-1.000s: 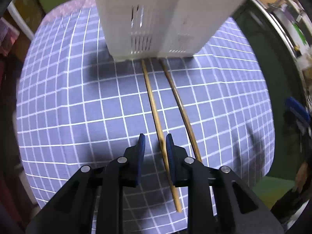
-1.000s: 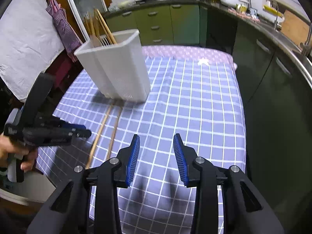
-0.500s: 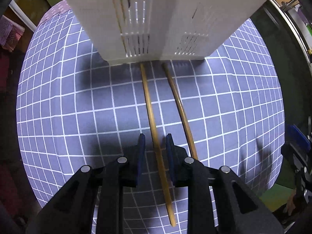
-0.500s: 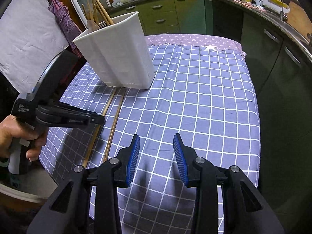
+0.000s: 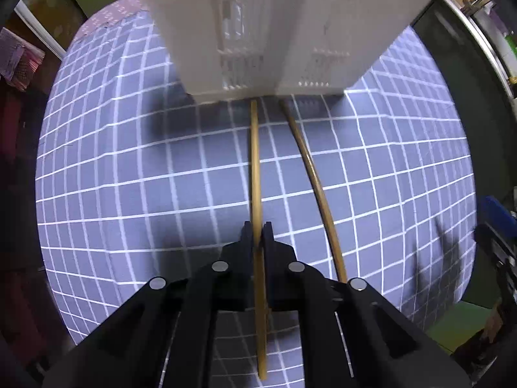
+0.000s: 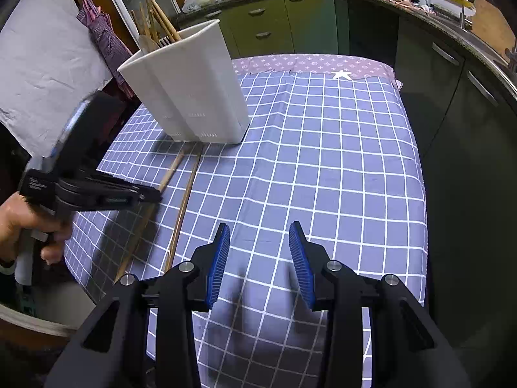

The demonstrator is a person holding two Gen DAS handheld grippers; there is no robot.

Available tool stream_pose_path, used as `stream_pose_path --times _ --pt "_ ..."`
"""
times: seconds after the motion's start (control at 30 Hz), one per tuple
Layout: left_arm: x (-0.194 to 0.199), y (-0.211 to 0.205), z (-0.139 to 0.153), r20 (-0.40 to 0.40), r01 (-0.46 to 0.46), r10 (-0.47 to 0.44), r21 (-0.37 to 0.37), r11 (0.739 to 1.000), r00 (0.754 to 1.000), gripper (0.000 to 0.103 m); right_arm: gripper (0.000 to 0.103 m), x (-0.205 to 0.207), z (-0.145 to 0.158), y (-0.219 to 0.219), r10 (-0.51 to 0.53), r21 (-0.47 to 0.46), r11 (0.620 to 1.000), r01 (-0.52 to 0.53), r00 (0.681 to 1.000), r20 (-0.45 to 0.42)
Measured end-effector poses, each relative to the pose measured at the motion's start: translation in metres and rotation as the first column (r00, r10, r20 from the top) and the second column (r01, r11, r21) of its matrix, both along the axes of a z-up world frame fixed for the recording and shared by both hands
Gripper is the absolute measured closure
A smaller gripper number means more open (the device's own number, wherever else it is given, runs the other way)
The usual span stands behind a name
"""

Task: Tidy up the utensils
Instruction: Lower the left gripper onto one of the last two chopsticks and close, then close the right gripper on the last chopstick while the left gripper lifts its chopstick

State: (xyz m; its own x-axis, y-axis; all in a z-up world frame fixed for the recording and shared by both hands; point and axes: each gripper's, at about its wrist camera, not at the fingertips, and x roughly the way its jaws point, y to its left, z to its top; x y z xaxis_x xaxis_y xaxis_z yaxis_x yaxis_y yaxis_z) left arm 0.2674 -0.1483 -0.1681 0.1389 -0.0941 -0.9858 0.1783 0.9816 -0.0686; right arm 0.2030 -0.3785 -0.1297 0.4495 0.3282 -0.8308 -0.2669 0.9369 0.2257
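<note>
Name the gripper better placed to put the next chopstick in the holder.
Left. The left gripper is closed on a chopstick near the white holder; the right gripper hangs open over bare tablecloth.

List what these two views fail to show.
- Left chopstick: grip point hidden between the left gripper jaws, left wrist view.
- White utensil holder: top cut off by frame edge, left wrist view.
- Utensils in holder: lower parts hidden by its wall, right wrist view.

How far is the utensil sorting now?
Done: several wooden utensils already stand in the white holder. In hand: the left gripper is shut on one chopstick. Left: the second chopstick lies on the tablecloth; the right gripper is open.
</note>
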Motion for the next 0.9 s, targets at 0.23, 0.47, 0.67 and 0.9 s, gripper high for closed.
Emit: stream_pose_path --times 0.23,0.47,0.67,0.9 --pt "-0.038 0.041 0.050 0.203 0.032 -0.023 -0.043 0.999 0.979 0.097 0.064 0.016 -0.008 0.036 0.062 -0.030 0.997 -0.065 0.996 -0.068" --pt "-0.065 0.071 0.092 0.391 0.049 0.002 -0.121 0.991 0.920 0.097 0.064 0.047 -0.026 0.109 0.159 -0.109 0.977 -0.182 0.968 -0.193" --pt "-0.078 0.089 0.101 0.444 0.068 0.009 -0.157 0.985 0.896 0.097 0.065 0.075 -0.043 0.149 0.144 -0.218 0.954 -0.204 0.954 -0.262" --pt "-0.082 0.098 0.099 0.459 0.090 0.003 -0.179 0.980 0.888 0.097 0.071 0.085 -0.057 0.175 0.127 -0.294 0.931 -0.217 0.947 -0.295"
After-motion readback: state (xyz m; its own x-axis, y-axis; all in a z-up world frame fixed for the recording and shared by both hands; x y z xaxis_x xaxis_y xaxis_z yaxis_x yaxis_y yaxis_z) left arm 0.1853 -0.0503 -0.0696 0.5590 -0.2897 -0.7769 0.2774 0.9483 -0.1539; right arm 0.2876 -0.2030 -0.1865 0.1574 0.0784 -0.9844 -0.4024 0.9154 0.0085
